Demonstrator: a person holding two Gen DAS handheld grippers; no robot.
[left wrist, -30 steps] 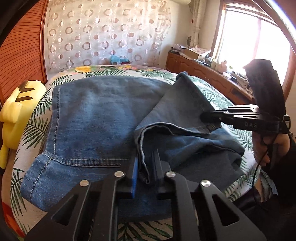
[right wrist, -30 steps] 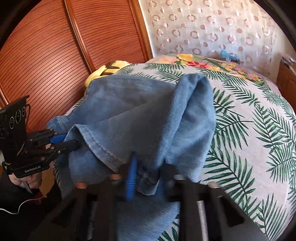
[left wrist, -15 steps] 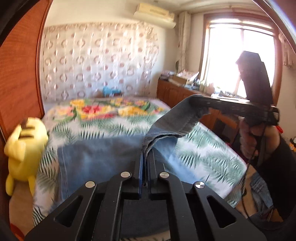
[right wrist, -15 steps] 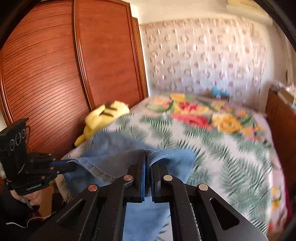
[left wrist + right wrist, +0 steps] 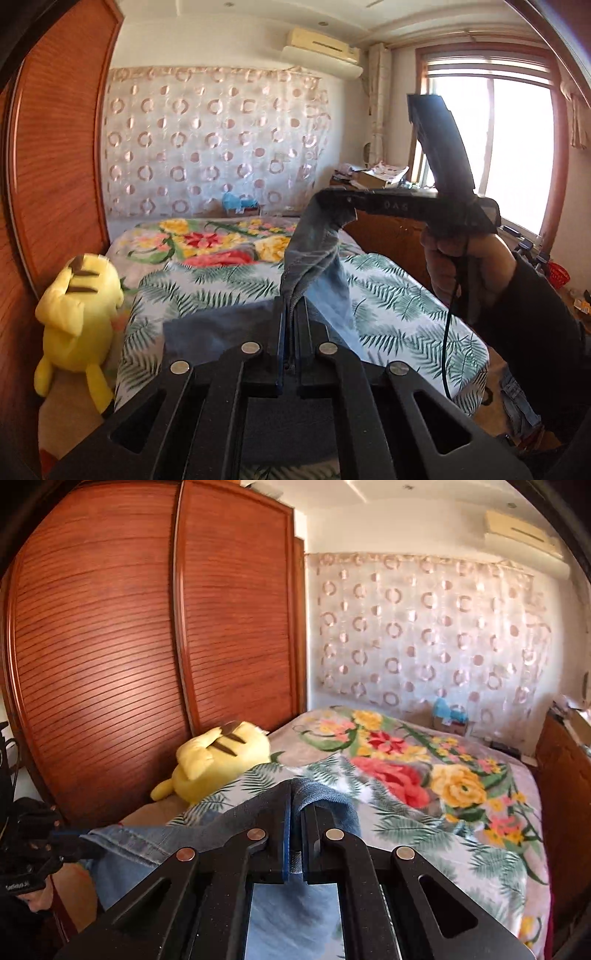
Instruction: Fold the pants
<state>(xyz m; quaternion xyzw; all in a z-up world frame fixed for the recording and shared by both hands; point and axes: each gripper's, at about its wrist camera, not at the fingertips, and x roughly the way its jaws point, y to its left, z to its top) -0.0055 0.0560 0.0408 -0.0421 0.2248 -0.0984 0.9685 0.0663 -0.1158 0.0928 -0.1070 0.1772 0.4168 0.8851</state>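
- Left wrist view: the left gripper (image 5: 291, 325) sat at bottom centre, jaws clamped tight on a hem of the jeans (image 5: 314, 258). The denim ran up from there to the right gripper (image 5: 334, 201), right of centre, which was likewise pinched shut on the cloth — a hand (image 5: 465, 262) gripped its handle. The rest of the jeans lay in shadow low on the bed (image 5: 406, 306). A yellow plush toy (image 5: 79, 306) sat at lower left.
- Right wrist view: the right gripper (image 5: 295, 827), bottom centre, was closed on a fold of the jeans (image 5: 147, 843); the hem stretched to the left gripper (image 5: 79, 843) at the left edge, also nipped shut on it.
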